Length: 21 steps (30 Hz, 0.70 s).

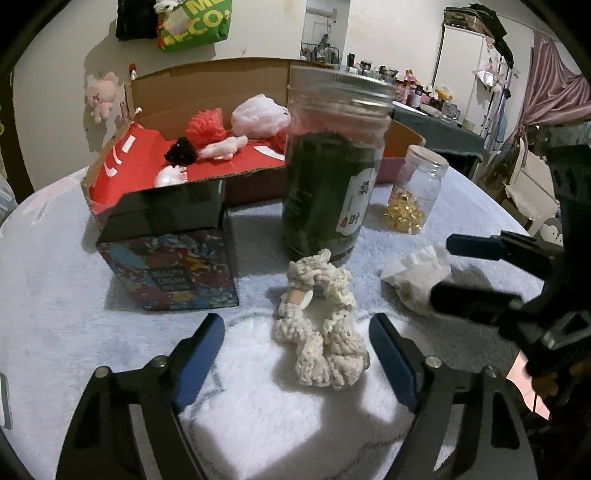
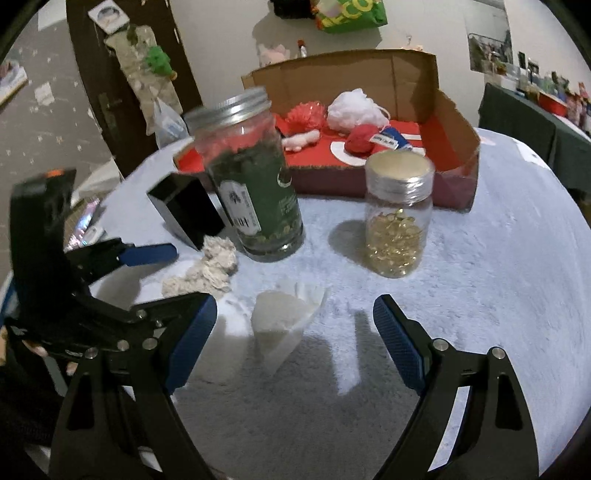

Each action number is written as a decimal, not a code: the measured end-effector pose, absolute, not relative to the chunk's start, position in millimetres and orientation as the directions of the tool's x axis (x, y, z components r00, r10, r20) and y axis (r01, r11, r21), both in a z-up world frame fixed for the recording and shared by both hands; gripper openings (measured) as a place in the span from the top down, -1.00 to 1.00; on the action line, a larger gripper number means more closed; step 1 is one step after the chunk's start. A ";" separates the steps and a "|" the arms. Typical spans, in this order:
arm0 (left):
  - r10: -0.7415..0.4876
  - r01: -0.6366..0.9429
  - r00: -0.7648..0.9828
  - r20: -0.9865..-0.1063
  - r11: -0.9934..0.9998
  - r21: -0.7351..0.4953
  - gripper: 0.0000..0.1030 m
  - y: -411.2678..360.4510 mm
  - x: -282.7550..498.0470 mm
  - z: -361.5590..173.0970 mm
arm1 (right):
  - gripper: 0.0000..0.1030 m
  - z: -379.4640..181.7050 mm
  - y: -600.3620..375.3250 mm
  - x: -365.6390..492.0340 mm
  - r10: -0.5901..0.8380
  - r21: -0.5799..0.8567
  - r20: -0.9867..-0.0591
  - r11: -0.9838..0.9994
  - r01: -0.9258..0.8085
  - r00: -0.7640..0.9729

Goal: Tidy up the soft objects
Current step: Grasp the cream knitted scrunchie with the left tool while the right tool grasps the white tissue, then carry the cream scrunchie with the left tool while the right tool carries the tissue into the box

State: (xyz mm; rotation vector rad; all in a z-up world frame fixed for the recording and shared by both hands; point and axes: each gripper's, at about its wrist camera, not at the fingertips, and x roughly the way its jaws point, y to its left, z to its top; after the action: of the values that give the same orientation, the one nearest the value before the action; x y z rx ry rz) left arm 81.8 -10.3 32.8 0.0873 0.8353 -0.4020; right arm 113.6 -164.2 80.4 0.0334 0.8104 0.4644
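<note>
Legibly printed little: partial yellow letters "CO" on a green bag hung at upper left of the left wrist view, and Chinese characters, hard to read, on the white label of the tall jar of dark green leaves at frame centre. Covered by a pale blue fleecy cloth, lit in bright patches at lower centre. Behind the jars, an open cardboard box with a red lining, holding a red pompom, a white mesh puff and other small soft pieces. Left of centre, a dark patterned box with writing too blurred to read. Right of the tall jar, a small clear jar of gold beads with a silver lid. Spread wide, the left gripper at lower centre, with a cream crocheted scrunchie lying on the cloth between its blue fingers, not gripped. Spread wide too, the right gripper, with a crumpled white tissue lying between its fingers, not clamped. Beyond: white walls, a pink curtain at upper right, a dark door at upper left of the right wrist view.
</note>
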 end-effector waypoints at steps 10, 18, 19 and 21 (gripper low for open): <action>-0.381 0.422 0.598 -0.705 0.898 -0.127 0.46 -10.9 73.1 37.5 | 0.68 77.6 -150.1 103.9 0.431 0.166 -0.668 0.881 -0.443 0.607; -0.392 0.430 0.625 -0.675 0.895 -0.122 0.46 -10.4 64.3 59.2 | 0.70 100.2 -155.8 102.7 0.443 0.166 -0.635 0.878 -0.449 0.633; -0.392 0.429 0.624 -0.676 0.895 -0.122 0.46 -10.1 64.8 59.8 | 0.70 100.2 -156.4 102.9 0.442 0.165 -0.636 0.878 -0.448 0.632; -0.391 0.425 0.623 -0.678 0.896 -0.126 0.46 -8.7 66.5 60.7 | 0.70 100.0 -156.9 103.2 0.442 0.167 -0.637 0.879 -0.446 0.632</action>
State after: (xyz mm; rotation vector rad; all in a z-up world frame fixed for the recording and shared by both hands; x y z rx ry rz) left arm 66.5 -8.7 60.7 0.0478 0.7667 -0.4687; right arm 103.2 -156.9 100.0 -0.0062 0.7272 0.5079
